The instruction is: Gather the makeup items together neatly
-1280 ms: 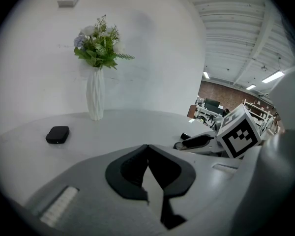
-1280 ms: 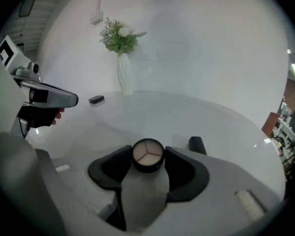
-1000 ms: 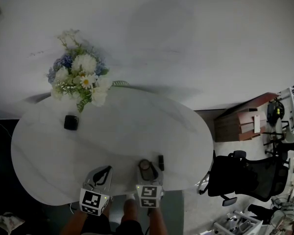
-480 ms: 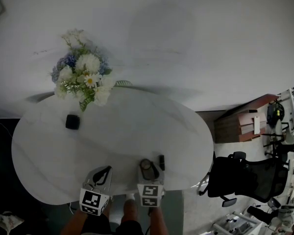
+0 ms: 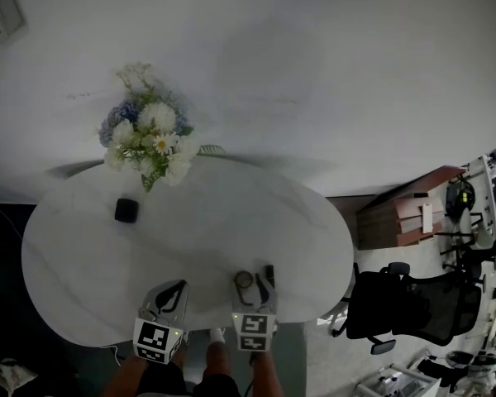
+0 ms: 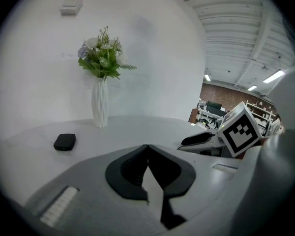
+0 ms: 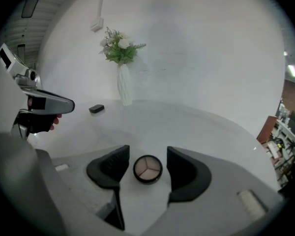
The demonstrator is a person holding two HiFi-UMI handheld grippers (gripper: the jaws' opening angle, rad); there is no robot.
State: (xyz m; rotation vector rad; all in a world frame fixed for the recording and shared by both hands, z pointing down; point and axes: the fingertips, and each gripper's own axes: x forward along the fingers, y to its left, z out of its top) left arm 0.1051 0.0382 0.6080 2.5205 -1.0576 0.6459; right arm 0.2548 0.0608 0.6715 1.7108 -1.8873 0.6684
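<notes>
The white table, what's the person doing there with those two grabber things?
A person is tidying makeup on the oval white table with a gripper in each hand. The right gripper has just been opening its jaws, which stand apart around a round black three-shade powder compact lying on the table. The left gripper is shut and empty. A small black case sits far off by the white vase of flowers.

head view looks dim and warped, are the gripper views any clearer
Head view: dim, flat light, fisheye curving the table edge. Left gripper view: dark round vignette, bright ceiling lights at right. Right gripper view: same vignette, round compact fairly sharp.
</notes>
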